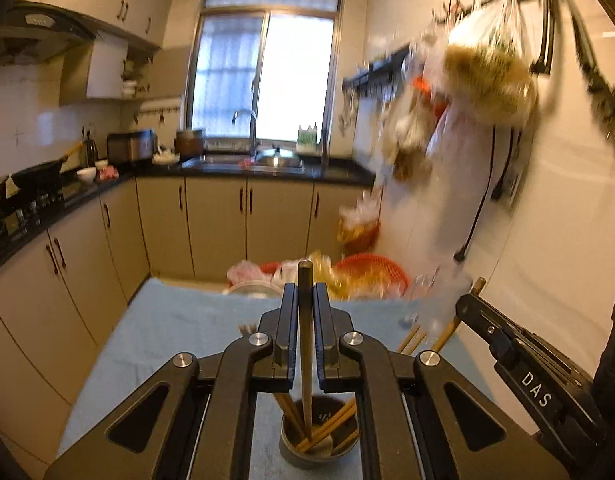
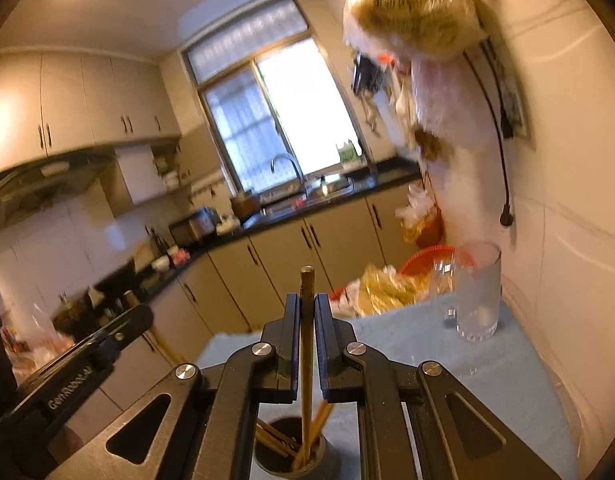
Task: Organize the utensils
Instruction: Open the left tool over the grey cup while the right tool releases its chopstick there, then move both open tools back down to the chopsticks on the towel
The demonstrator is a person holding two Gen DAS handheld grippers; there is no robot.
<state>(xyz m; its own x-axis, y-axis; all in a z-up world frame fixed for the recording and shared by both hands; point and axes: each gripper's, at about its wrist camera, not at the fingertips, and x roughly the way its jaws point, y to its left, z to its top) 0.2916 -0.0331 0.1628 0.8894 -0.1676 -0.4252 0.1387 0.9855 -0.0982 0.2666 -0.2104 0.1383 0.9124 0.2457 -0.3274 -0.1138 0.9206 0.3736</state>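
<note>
Chopsticks: one dark brown wooden stick (image 1: 305,320), straight and blunt-ended, is clamped upright between the pads of the left hand-held gripper (image 1: 305,300), its lower end reaching into a round grey metal cup (image 1: 319,440) directly below. A second, paler stick (image 2: 306,320) is clamped the same way in the right hand-held gripper (image 2: 306,312), lower end inside the same cup (image 2: 291,452). Both jaw pairs are closed tight on their stick, black pads edged in blue. Several more light wooden sticks lean inside the cup; exact count unclear. At least three others (image 1: 419,338) lie loose on the cloth near the right gripper. The cup stands on a pale blue, towel-textured cloth (image 1: 167,320) covering the worktop. One clear ribbed drinking glass (image 2: 477,292), cylindrical, stands upright at the cloth's far right. Beyond the worktop edge: red plastic baskets (image 1: 371,270), blurred.
</note>
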